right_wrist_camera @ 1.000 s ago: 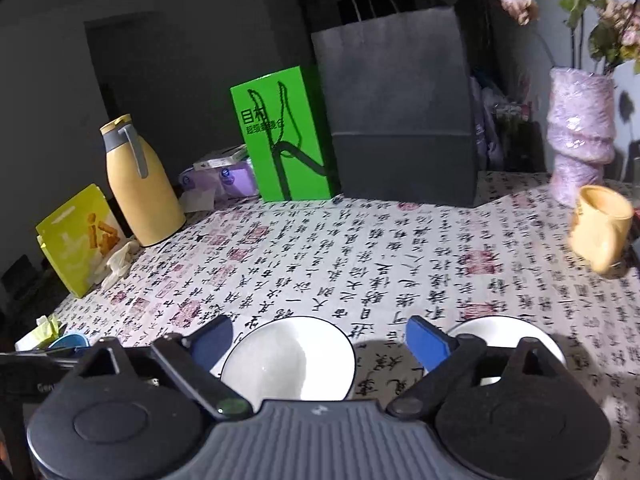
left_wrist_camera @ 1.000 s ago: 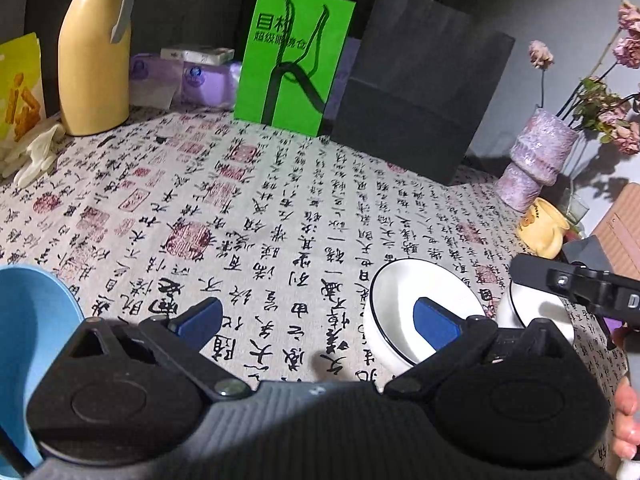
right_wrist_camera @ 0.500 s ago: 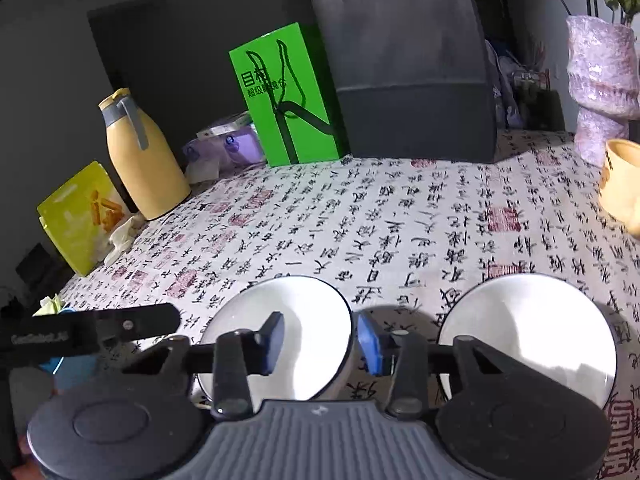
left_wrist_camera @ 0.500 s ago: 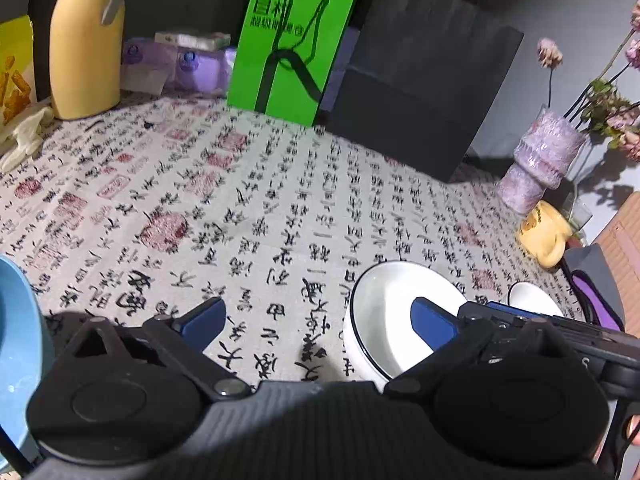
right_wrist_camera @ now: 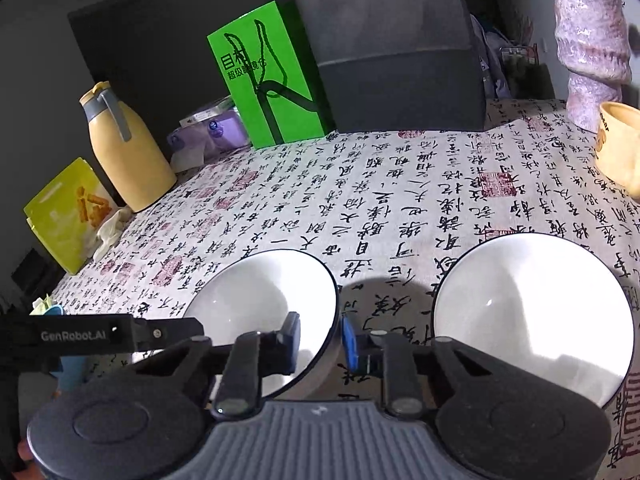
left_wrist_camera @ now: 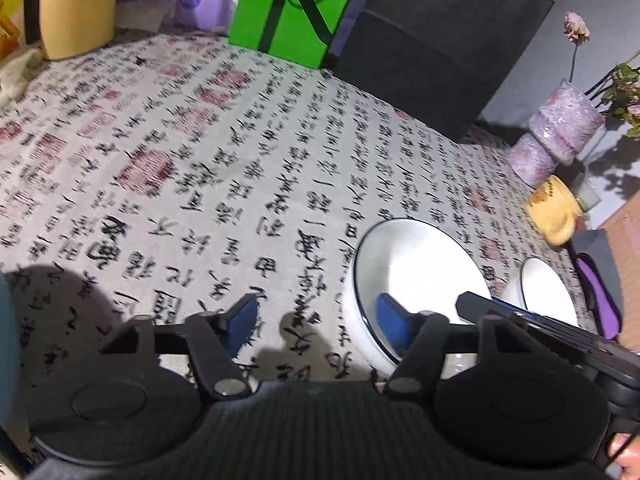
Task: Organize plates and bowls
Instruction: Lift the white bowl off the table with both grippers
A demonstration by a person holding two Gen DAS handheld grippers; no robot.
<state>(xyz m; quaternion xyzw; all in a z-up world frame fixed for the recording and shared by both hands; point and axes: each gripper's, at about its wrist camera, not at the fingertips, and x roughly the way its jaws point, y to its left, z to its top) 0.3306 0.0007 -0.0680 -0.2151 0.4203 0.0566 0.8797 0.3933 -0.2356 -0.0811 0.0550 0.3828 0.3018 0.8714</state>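
Two white bowls with dark rims stand side by side on the calligraphy-print tablecloth. In the right wrist view, my right gripper (right_wrist_camera: 320, 340) is shut on the right rim of the left bowl (right_wrist_camera: 260, 300); the second bowl (right_wrist_camera: 532, 312) stands to its right. In the left wrist view, my left gripper (left_wrist_camera: 316, 322) is open, its right finger over the near rim of the same bowl (left_wrist_camera: 416, 268), its left finger over bare cloth. The second bowl (left_wrist_camera: 548, 296) is beyond, partly hidden by the right gripper's body.
At the back stand a yellow jug (right_wrist_camera: 124, 152), a green bag (right_wrist_camera: 268, 80), a dark paper bag (right_wrist_camera: 396, 60) and a purple vase (right_wrist_camera: 592, 48). A yellow cup (right_wrist_camera: 620, 148) is at the right, a yellow snack packet (right_wrist_camera: 68, 212) at the left.
My right gripper has closed from wide open onto the left bowl's rim. My left gripper has moved forward and narrowed somewhat; the blue bowl at its left has slid out of view.
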